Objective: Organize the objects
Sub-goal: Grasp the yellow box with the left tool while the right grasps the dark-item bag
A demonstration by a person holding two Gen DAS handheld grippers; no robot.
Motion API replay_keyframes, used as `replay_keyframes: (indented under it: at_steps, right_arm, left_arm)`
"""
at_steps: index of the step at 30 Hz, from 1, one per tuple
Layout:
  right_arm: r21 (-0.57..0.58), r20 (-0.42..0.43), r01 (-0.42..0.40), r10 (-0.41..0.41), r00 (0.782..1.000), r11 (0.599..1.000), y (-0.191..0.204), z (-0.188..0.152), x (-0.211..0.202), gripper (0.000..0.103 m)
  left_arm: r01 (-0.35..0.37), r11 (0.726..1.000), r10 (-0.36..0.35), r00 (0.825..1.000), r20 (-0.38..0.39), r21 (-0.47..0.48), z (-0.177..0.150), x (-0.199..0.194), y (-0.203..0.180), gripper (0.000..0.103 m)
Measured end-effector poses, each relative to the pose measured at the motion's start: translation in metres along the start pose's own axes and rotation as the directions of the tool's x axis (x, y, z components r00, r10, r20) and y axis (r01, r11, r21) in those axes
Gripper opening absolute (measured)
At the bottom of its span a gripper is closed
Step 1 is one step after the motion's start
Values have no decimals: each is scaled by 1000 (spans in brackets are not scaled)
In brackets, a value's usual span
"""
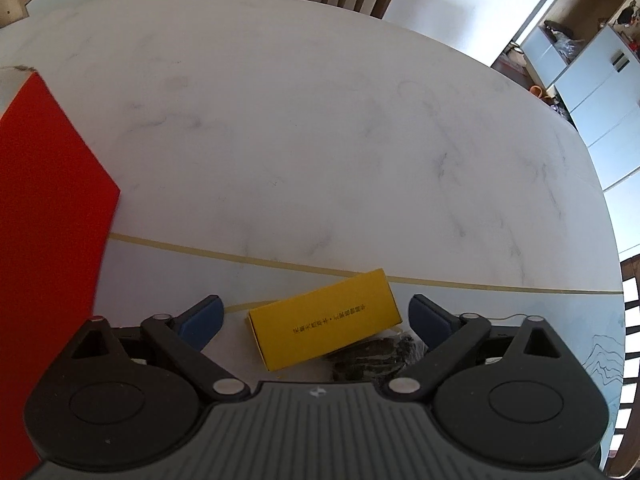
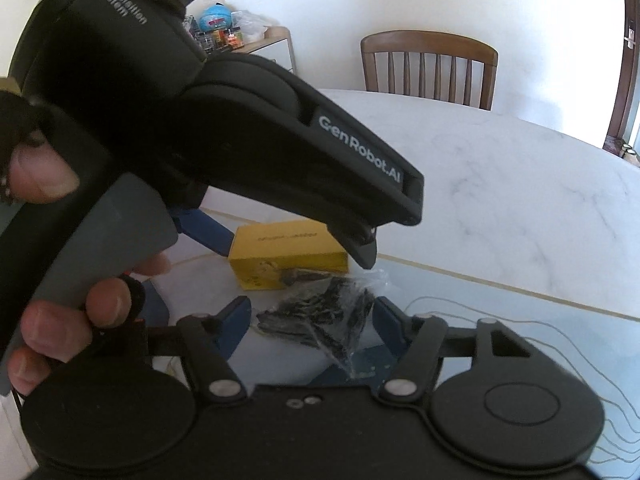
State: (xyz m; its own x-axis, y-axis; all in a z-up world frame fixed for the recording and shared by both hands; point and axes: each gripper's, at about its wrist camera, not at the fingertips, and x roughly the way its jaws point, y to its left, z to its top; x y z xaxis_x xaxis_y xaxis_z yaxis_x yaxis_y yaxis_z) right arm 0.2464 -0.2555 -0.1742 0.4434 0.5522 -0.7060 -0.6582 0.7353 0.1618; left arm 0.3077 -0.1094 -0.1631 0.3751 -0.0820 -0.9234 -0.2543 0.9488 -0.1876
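A small yellow box (image 1: 326, 318) lies on the white marble table, between the blue pads of my open left gripper (image 1: 316, 320); the pads do not touch it. The box also shows in the right wrist view (image 2: 286, 254), with the left gripper's body above it. A clear bag of black parts (image 2: 320, 320) lies just in front of the box, between the blue pads of my open right gripper (image 2: 312, 328). The bag also shows in the left wrist view (image 1: 376, 354), partly under the box's near corner.
A tall red box (image 1: 44, 240) stands close on the left of the left gripper. A yellow tape line (image 1: 280, 264) crosses the table (image 1: 320, 140). A wooden chair (image 2: 430, 66) stands at the far edge. A thin wire (image 2: 520, 324) lies at right.
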Motion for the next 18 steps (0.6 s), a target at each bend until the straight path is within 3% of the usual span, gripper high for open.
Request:
replay_keyframes:
  at_steps: [4, 13, 18]
  right_arm:
    - [7, 3, 1, -2, 1000, 1000, -1, -3, -4, 56]
    - [19, 6, 17, -17, 1000, 1000, -7, -13, -21, 42]
    - [26, 15, 36, -36, 999, 999, -12, -22, -42, 40]
  left_arm:
    - [3, 1000, -3, 1000, 16, 12, -4, -6, -6, 79]
    - [17, 1000, -17, 1000, 18, 0, -8, -14, -2, 78]
    - [33, 999, -33, 999, 29, 8, -15, -26, 2, 78]
